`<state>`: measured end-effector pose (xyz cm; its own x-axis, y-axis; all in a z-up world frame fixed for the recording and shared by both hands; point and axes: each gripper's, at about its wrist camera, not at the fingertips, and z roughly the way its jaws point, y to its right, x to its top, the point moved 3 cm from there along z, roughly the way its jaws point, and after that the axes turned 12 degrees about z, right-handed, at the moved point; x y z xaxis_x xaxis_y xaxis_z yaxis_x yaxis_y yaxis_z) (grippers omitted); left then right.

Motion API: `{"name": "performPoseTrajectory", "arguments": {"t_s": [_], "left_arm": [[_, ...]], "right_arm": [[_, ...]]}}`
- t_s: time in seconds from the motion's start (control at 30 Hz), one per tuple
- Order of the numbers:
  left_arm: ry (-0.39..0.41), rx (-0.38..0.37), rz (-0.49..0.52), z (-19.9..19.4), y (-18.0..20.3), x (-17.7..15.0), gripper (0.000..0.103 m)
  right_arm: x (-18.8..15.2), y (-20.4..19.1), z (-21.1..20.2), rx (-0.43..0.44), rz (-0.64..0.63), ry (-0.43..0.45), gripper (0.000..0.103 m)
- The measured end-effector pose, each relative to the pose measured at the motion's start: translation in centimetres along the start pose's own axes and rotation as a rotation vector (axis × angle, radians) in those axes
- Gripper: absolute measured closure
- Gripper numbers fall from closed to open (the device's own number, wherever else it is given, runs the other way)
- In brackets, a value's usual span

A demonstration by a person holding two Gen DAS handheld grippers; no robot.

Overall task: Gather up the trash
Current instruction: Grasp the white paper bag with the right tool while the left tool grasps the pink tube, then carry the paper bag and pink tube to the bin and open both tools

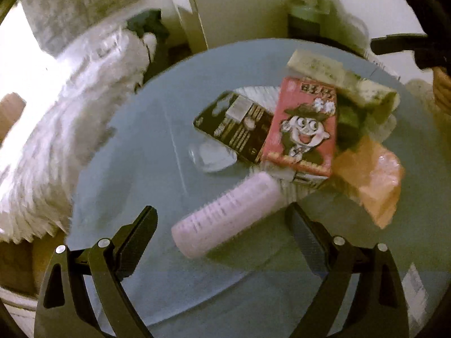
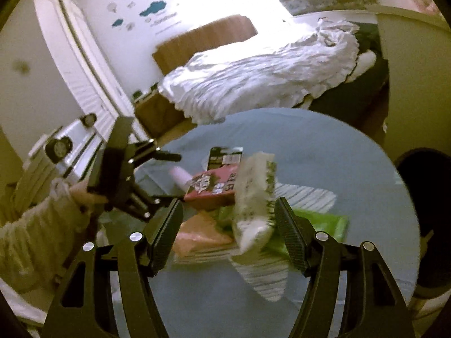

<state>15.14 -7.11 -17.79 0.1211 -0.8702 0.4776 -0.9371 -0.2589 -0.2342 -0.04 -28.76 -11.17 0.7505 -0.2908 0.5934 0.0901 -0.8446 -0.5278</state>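
A pile of trash lies on a round grey-blue table [image 1: 146, 146]. It holds a pale pink ribbed cup [image 1: 225, 214] on its side, a red cartoon carton [image 1: 303, 126], a black packet [image 1: 234, 126], an orange wrapper [image 1: 372, 177] and a white-green packet [image 1: 338, 79]. My left gripper [image 1: 222, 219] is open, its fingers either side of the pink cup. My right gripper [image 2: 228, 211] is open just before the white-green packet [image 2: 253, 197], with the orange wrapper [image 2: 203, 233], a green wrapper [image 2: 321, 222] and the red carton [image 2: 211, 188] around it.
A bed with a crumpled white duvet [image 2: 253, 79] stands beyond the table. A dark round bin [image 2: 422, 219] sits at the table's right edge. A white cabinet [image 1: 248, 8] and a green canister [image 1: 307, 17] stand behind the table. A striped white paper [image 2: 267, 278] lies under the pile.
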Motion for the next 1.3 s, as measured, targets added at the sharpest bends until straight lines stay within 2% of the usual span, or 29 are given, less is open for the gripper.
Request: {"name": "performPoseTrajectory", "arguments": {"t_s": [0.03, 0.07, 0.13, 0.17, 0.2, 0.23, 0.3, 0.33, 0.4, 0.47, 0.5, 0.63, 0.8, 0.93, 1.17, 1.3], "left_arm": [[0.005, -0.049, -0.054, 0.1, -0.8, -0.3, 0.033], [0.027, -0.084, -0.107, -0.1, -1.5, -0.6, 0.033], [0.042, -0.072, -0.161, -0.4, -2.1, -1.2, 0.037], [0.047, -0.04, -0.178, -0.6, -2.2, -1.6, 0.041], [0.047, -0.025, -0.192, -0.7, -2.2, -1.7, 0.051], [0.052, -0.006, -0.229, -1.0, -2.2, -1.9, 0.052], [0.072, -0.02, -0.3, -1.4, -2.1, -2.2, 0.06], [0.078, -0.014, -0.332, -1.7, -1.8, -2.3, 0.06], [0.081, 0.01, -0.356, -2.0, -1.0, -2.2, 0.061], [0.086, 0.032, -0.378, -2.6, 0.5, -2.2, 0.062], [0.086, 0.036, -0.398, -2.5, 0.8, -2.0, 0.063], [0.092, 0.049, -0.529, -2.4, 1.4, -2.5, 0.063], [0.102, 0.056, -0.587, -2.6, 1.4, -2.2, 0.065], [0.151, 0.065, -0.644, -4.3, 1.6, -2.6, 0.068], [0.222, 0.077, -0.684, -7.8, 2.0, -1.5, 0.07], [0.285, 0.048, -0.653, -9.0, 2.7, 2.1, 0.07]], "right_arm": [[-0.1, -0.3, 0.4, -0.009, -0.003, -0.01, 0.036], [-0.2, -0.5, 0.7, -0.014, -0.003, -0.018, 0.036], [0.0, -0.5, 1.6, -0.025, -0.003, -0.029, 0.036], [0.1, -0.5, 2.0, -0.034, -0.004, -0.034, 0.036], [0.1, -0.6, 2.2, -0.041, -0.003, -0.038, 0.036], [0.4, -0.5, 2.7, -0.052, -0.001, -0.046, 0.036], [1.0, -0.3, 4.0, -0.087, 0.0, -0.062, 0.036], [1.3, -0.3, 4.7, -0.104, 0.001, -0.069, 0.036], [1.7, 0.3, 6.5, -0.15, 0.01, -0.113, 0.043], [1.8, 0.9, 7.8, -0.174, 0.02, -0.147, 0.059], [1.8, 1.1, 8.0, -0.173, 0.022, -0.148, 0.059], [2.1, 1.6, 7.1, -0.106, 0.058, -0.113, 0.062], [2.2, 3.1, 4.6, -0.022, 0.122, -0.068, 0.062], [2.2, 5.4, 1.5, 0.047, 0.186, 0.009, 0.062], [2.4, 11.7, -3.9, 0.104, 0.312, 0.165, 0.062], [3.0, 15.6, -6.6, 0.099, 0.383, 0.261, 0.062]]}}
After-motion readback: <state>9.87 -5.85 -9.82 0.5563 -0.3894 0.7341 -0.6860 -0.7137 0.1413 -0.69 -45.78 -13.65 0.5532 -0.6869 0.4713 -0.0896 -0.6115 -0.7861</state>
